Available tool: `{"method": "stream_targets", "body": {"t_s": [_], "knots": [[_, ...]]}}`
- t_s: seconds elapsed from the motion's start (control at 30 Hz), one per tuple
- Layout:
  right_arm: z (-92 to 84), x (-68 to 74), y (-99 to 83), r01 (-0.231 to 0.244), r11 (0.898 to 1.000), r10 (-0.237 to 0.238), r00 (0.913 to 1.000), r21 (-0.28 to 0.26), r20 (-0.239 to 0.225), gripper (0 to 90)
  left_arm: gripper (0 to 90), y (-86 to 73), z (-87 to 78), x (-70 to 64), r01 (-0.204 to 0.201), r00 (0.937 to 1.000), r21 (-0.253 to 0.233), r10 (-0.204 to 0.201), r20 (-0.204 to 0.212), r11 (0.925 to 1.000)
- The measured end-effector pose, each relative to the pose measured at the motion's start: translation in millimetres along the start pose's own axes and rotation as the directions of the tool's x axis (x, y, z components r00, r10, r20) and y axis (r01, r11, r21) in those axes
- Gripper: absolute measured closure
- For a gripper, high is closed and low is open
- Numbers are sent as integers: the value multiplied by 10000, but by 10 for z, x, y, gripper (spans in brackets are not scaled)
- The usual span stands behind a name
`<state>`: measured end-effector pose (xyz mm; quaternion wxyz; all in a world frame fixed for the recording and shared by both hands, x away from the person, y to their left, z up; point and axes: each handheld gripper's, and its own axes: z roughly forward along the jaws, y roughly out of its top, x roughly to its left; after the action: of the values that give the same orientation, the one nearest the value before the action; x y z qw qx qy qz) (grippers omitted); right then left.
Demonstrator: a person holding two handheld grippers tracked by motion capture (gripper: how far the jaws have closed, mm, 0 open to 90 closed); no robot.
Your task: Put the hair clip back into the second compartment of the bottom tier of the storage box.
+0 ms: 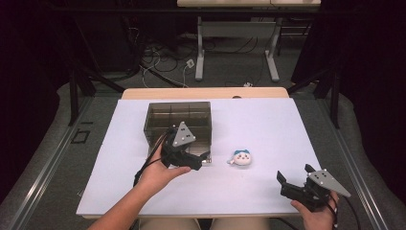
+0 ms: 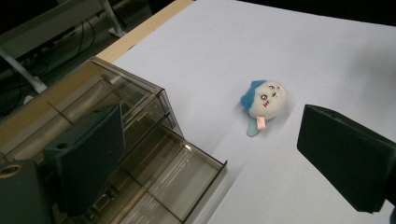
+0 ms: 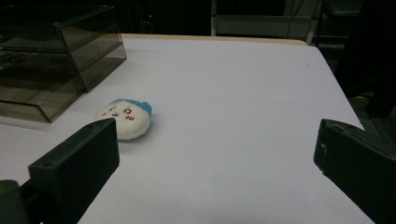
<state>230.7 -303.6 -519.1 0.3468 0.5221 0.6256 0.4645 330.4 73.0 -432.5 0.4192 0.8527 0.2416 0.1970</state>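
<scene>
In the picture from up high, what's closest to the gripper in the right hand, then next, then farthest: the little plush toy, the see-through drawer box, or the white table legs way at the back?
From the right gripper:
1. Plush toy, on the white sheet, up and to its left.
2. Drawer box, farther left, by the left gripper.
3. Table legs, on the floor beyond the table's far edge.

A white worktop (image 1: 268,124) with a pale wooden far edge carries a smoky, see-through drawer unit (image 1: 179,120) at its left-centre, its lowest drawer (image 2: 187,179) pulled partway out. Just beside that, to the right, lies a small round plush toy (image 1: 242,157), white-faced with a blue top. Beyond the worktop, cables (image 1: 158,62) sprawl over the floor around grey table legs (image 1: 200,48).
</scene>
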Motion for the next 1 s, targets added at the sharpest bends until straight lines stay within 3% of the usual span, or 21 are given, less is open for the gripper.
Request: {"method": "stream_targets", "body": {"t_s": [0.23,0.27,0.3,0.5,0.63,0.7,1.0], "knots": [[-21,-9,8,67,9995,-67,10000,301,-19,0,82,103,148,-38,-649,9978,528,640,199,9965],[-21,-9,8,67,9995,-67,10000,301,-19,0,82,113,172,-47,-649,9977,572,637,215,9963],[7,-6,-2,26,10000,-26,10000,-64,34,0,87,122,192,-53,-673,9976,670,659,229,9955],[15,-7,-6,-10,9999,11,10000,-140,62,0,92,167,315,-82,-1024,9945,1003,997,319,9897],[15,-7,-6,-33,9999,34,10000,-103,54,0,92,185,391,-96,-1054,9941,1141,1017,382,9879],[-12,-15,5,42,9995,-41,10000,307,-37,0,93,199,424,-99,-1129,9932,1227,1086,415,9860],[-8,-18,3,50,9996,-48,10000,280,-65,1,110,268,583,-116,-1433,9893,1490,1376,480,9784]]}}
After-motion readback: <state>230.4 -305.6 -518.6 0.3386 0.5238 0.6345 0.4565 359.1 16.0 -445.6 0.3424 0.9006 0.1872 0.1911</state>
